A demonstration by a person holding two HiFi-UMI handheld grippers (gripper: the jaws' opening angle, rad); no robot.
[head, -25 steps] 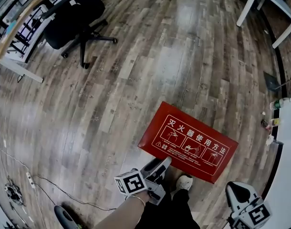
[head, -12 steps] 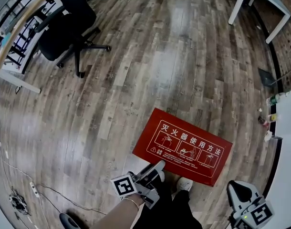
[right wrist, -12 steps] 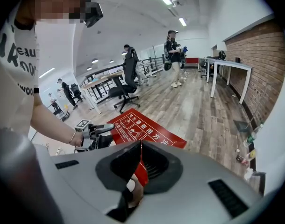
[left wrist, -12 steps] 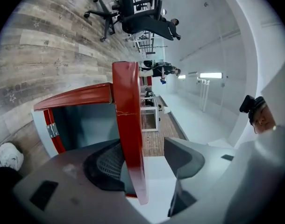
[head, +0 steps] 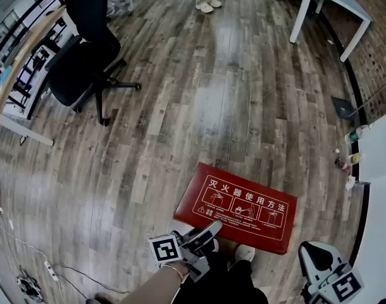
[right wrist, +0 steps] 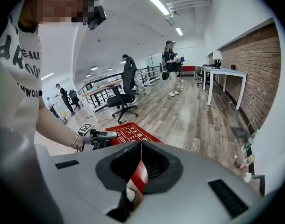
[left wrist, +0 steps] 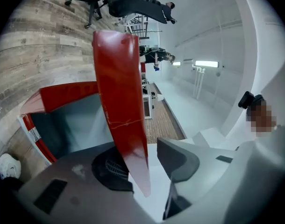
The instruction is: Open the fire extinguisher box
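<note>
Jaws of the left gripper (left wrist: 145,164), just closing, straddle the red lid (left wrist: 117,78).

Left gripper (head: 213,228) level on a bare forearm (head: 156,288), jaws just closing with the red lid (left wrist: 119,101) between them, right gripper (head: 311,253) tilted down, jaws together.

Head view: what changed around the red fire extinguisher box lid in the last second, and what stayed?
The left gripper has just been closing its jaws, the near edge of the red lid between them. The view pulled back, so the lid looks smaller. The right gripper stays low, apart from it.
</note>
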